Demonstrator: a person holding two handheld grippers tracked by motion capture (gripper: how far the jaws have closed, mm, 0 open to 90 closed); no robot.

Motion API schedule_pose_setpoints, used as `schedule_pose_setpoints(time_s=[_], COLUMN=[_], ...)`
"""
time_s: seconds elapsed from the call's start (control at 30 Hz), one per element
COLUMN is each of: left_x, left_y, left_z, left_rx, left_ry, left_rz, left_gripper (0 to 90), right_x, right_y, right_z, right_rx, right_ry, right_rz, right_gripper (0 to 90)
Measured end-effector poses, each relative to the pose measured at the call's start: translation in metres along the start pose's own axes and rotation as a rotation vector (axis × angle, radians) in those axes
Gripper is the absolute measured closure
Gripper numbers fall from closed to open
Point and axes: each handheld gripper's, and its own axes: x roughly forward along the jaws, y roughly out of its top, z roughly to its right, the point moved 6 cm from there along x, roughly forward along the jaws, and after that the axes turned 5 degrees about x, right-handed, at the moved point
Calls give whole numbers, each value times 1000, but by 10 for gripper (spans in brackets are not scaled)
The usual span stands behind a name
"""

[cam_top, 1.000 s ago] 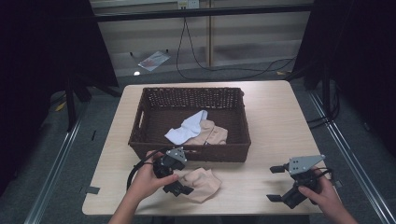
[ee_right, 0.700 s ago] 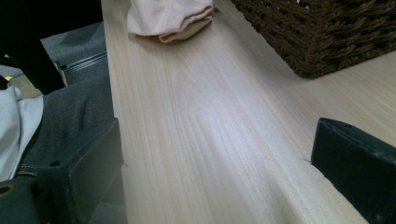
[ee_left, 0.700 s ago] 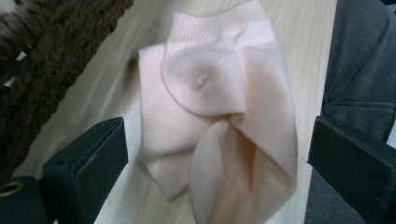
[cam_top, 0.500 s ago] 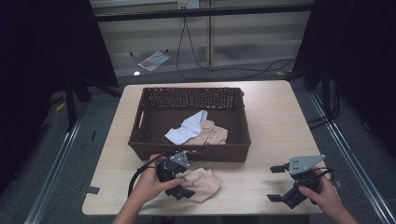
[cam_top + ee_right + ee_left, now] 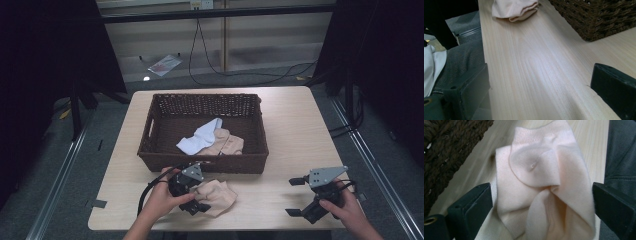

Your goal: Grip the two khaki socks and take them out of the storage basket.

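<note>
Left gripper view has the peach sock (image 5: 541,187) sitting right between the two black jaws, which are spread wide on either side of it and not pinching anything yet. It's crumpled and folded over on itself, lying on the wooden table (image 5: 584,135) just in front of the wicker basket (image 5: 451,147). From the high view the left gripper (image 5: 192,192) is down at the sock's (image 5: 216,196) left edge, near the table's front edge. I'd say this is the lining-up-the-grab step: next move is to push in a bit, close on a thick fold so it doesn't slip, then lift it over the basket (image 5: 202,162) wall, where a white sock (image 5: 200,137) and another peach one (image 5: 227,142) already lie. The right gripper (image 5: 306,197) is parked well off to the right, jaws wide apart, holding nothing.
</note>
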Motion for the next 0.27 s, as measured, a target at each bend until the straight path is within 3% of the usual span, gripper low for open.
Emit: schedule_pose_setpoints(time_s=[0.27], left_x=[4], left_y=[3], left_z=[0], left_rx=[6], left_ry=[11], left_rz=[26], left_gripper=[47], right_x=[0], right_y=[0], right_z=[0], right_rx=[3], right_ry=[0], right_rz=[0], right_gripper=[15])
